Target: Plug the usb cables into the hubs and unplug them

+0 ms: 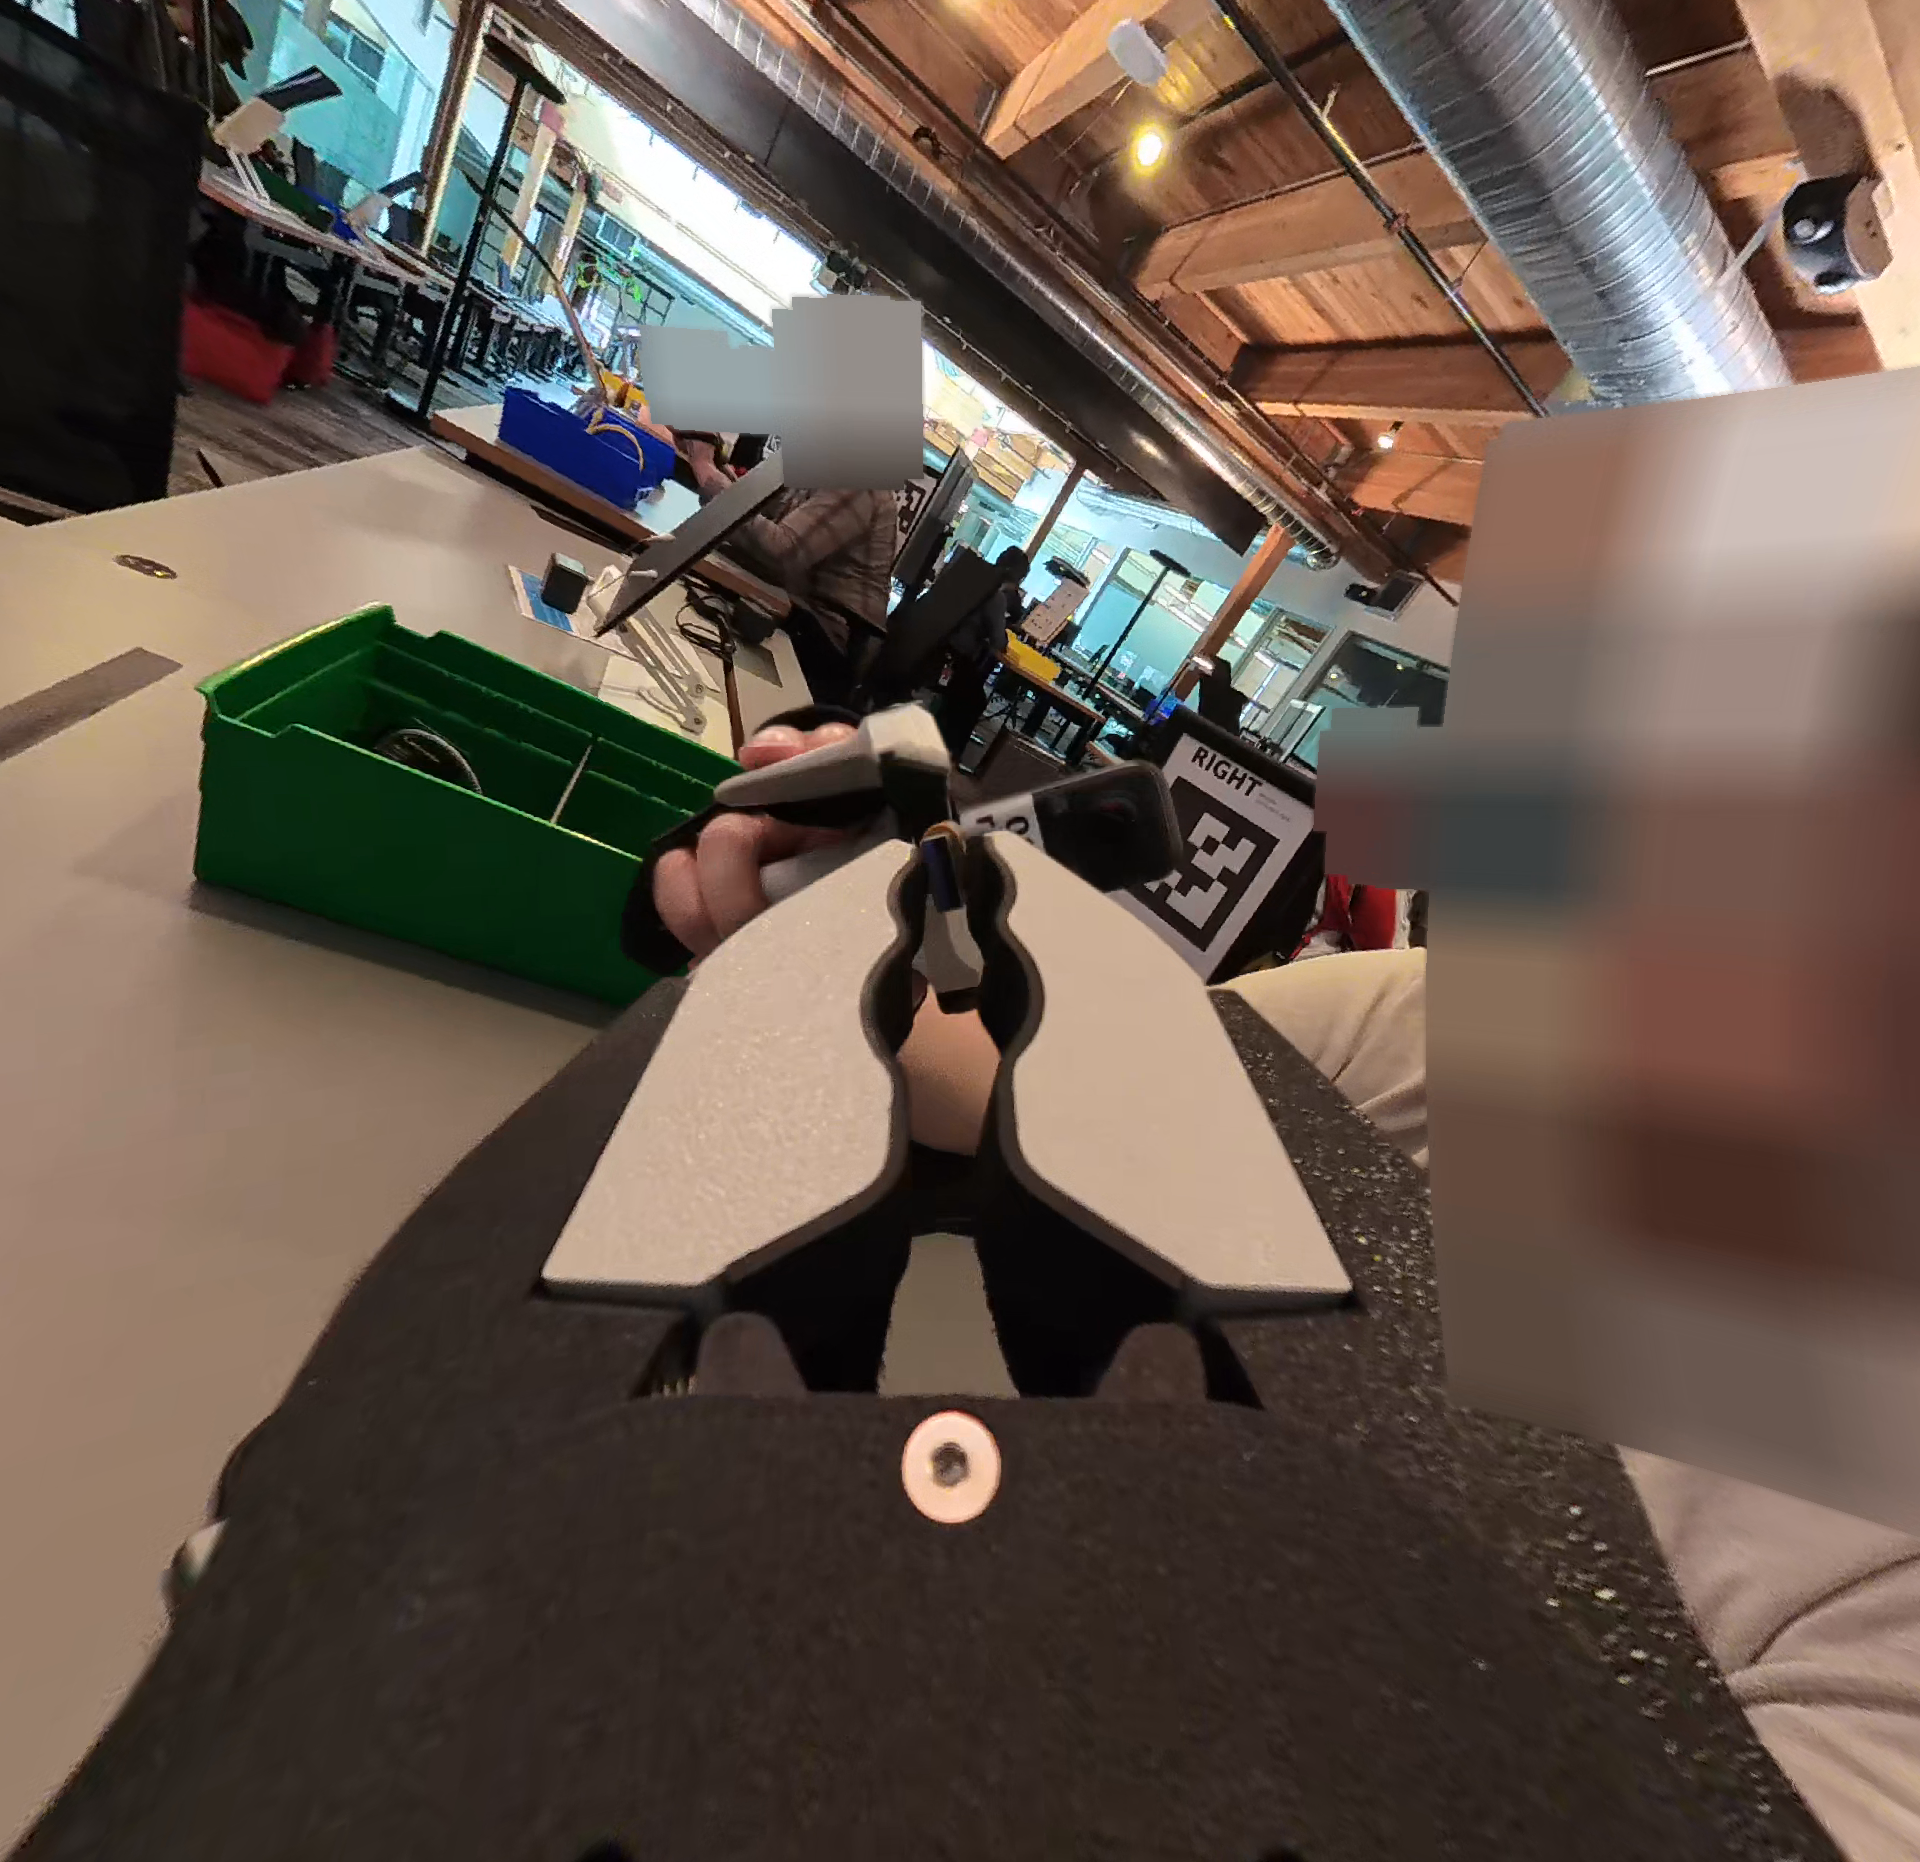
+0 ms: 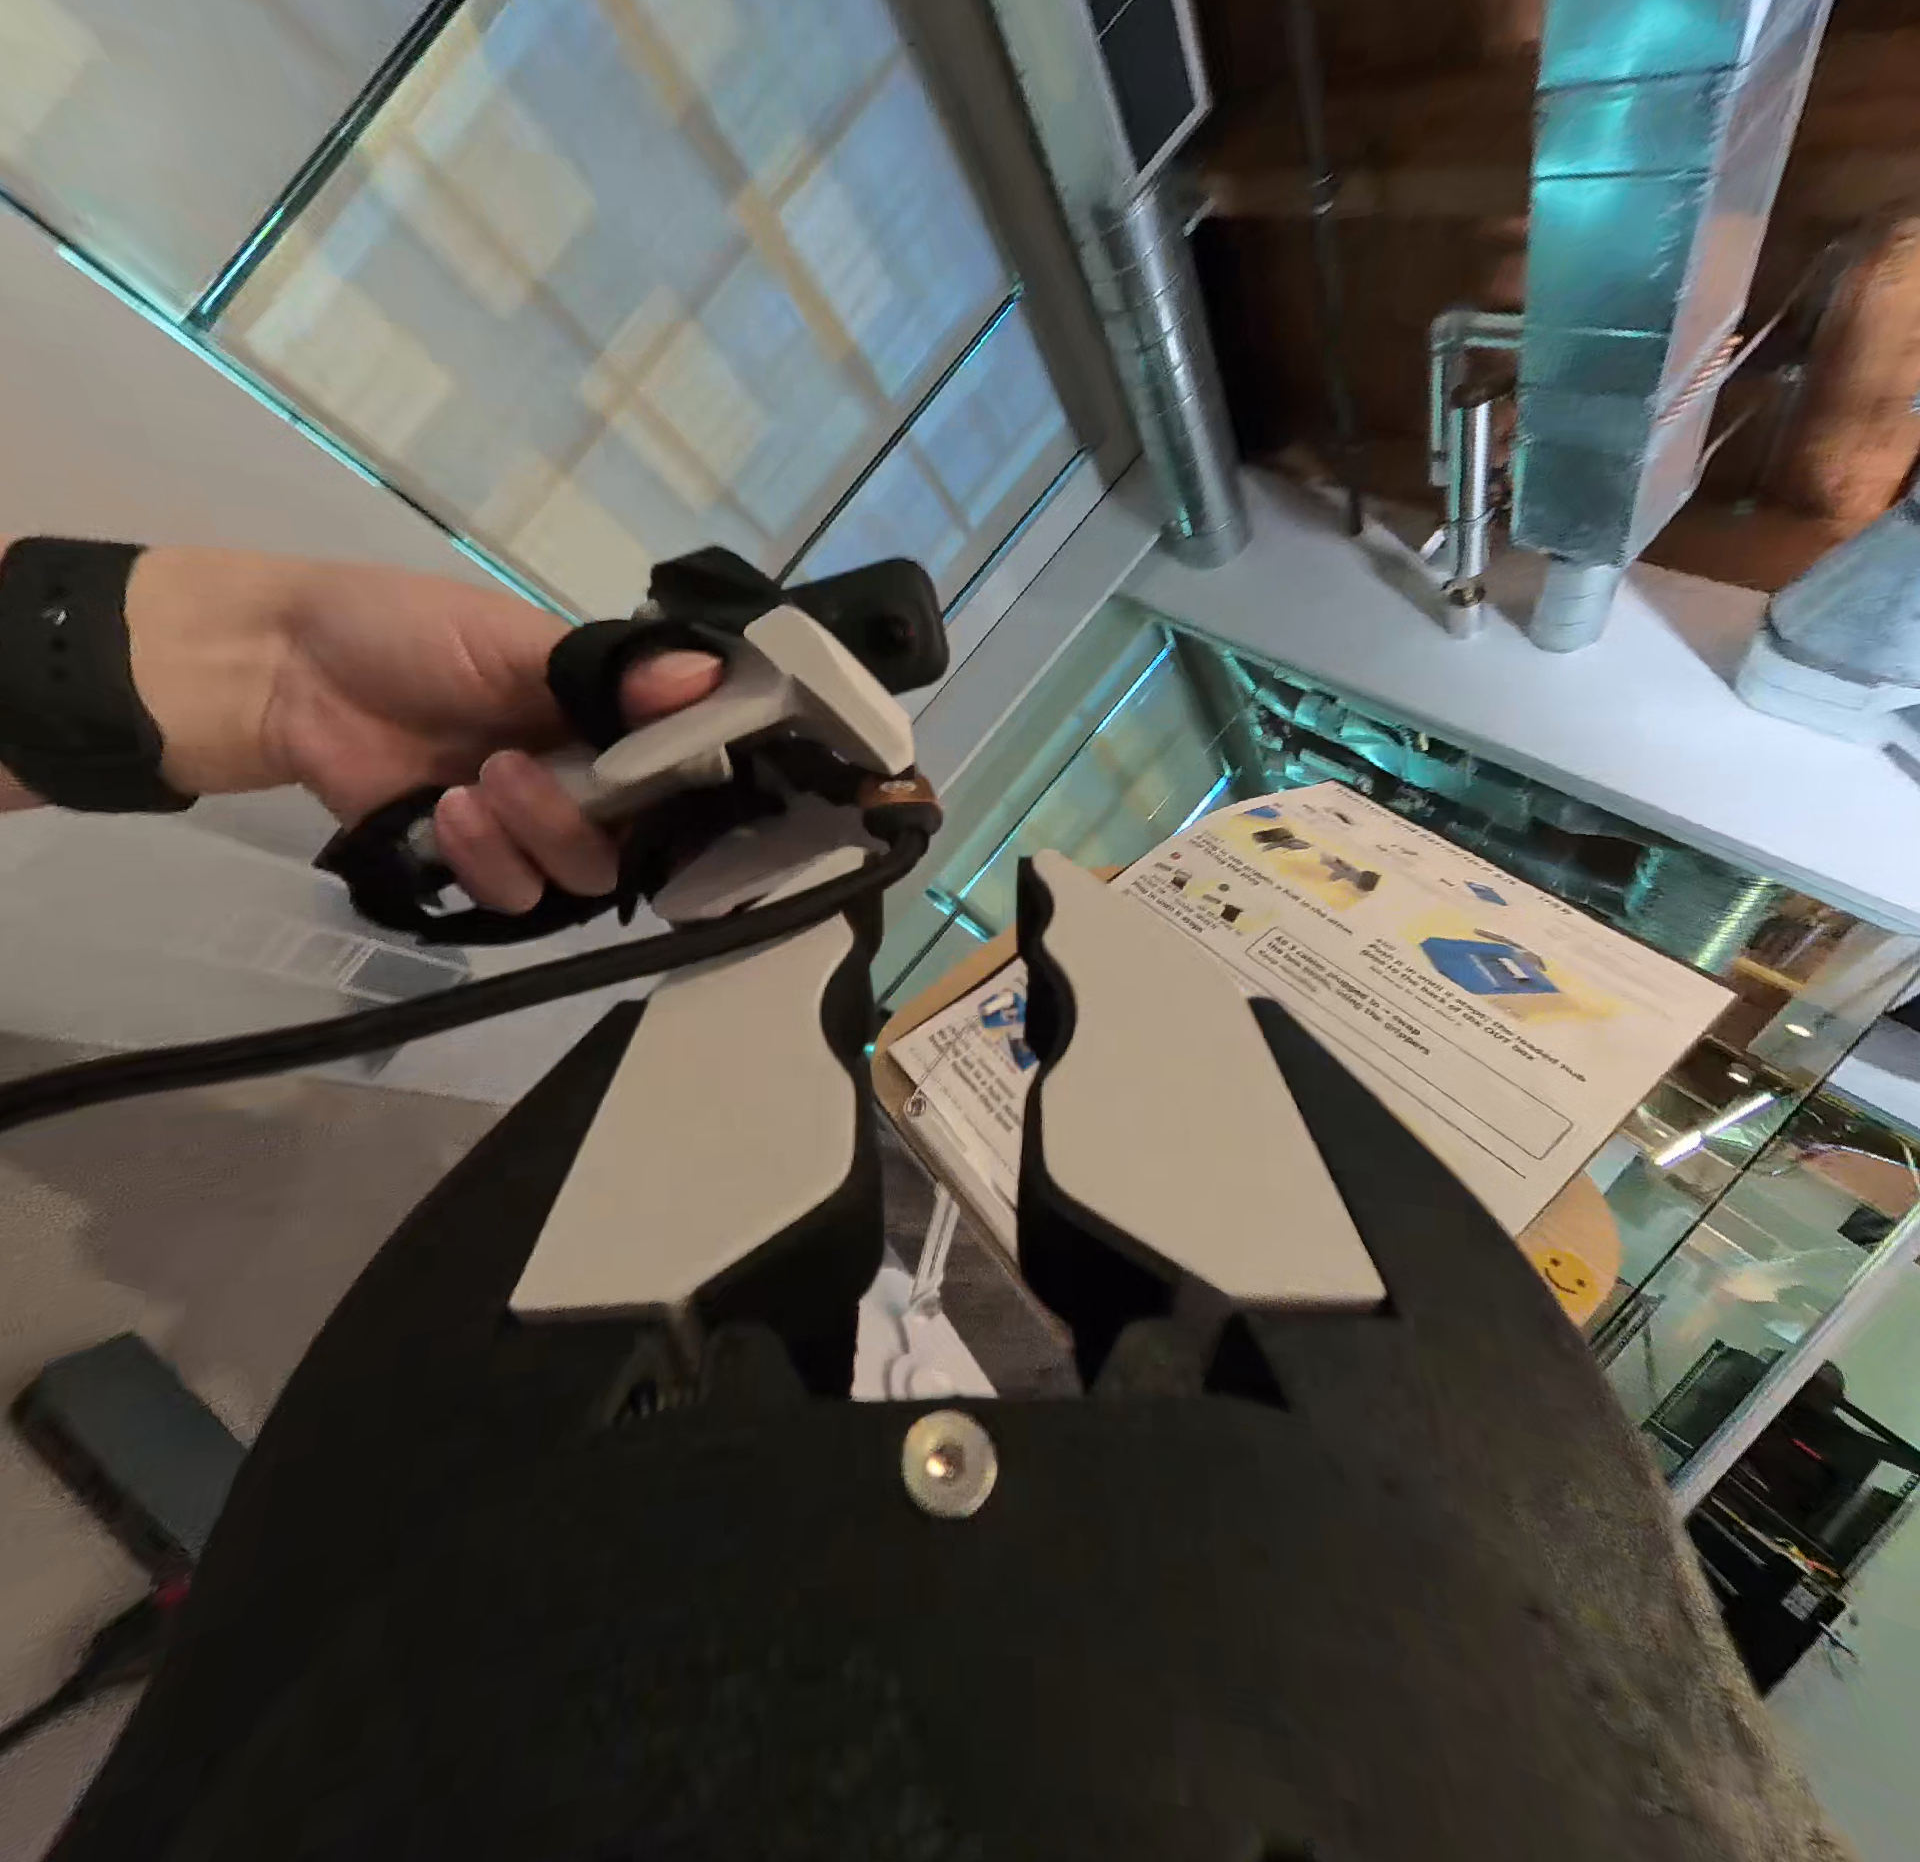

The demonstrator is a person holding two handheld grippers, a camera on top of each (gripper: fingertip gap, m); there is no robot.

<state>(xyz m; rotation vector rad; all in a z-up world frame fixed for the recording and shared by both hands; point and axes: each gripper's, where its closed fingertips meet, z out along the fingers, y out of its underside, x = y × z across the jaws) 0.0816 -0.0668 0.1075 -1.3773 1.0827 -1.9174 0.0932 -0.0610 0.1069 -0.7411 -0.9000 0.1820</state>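
My left gripper (image 1: 943,877) is shut on a USB plug (image 1: 951,945), a grey body with a blue tip that points forward between the fingertips. It is held up above the table. In the right wrist view the left gripper (image 2: 831,773) sits in a hand, and the plug's black cable (image 2: 416,1012) trails off to the left. My right gripper (image 2: 945,898) is open and empty, just right of the left one. It also shows in the left wrist view (image 1: 894,763), held by a hand close beyond the plug. A dark grey flat box (image 2: 94,1438), possibly a hub, lies low left.
A green divided bin (image 1: 416,815) stands on the grey table (image 1: 208,1137) to the left. A printed instruction sheet on a clipboard (image 2: 1403,981) lies beyond the right gripper. People sit at desks farther back. A person's light trouser leg (image 1: 1340,1023) is at right. Both grippers' tips are close together, under 4 cm apart.
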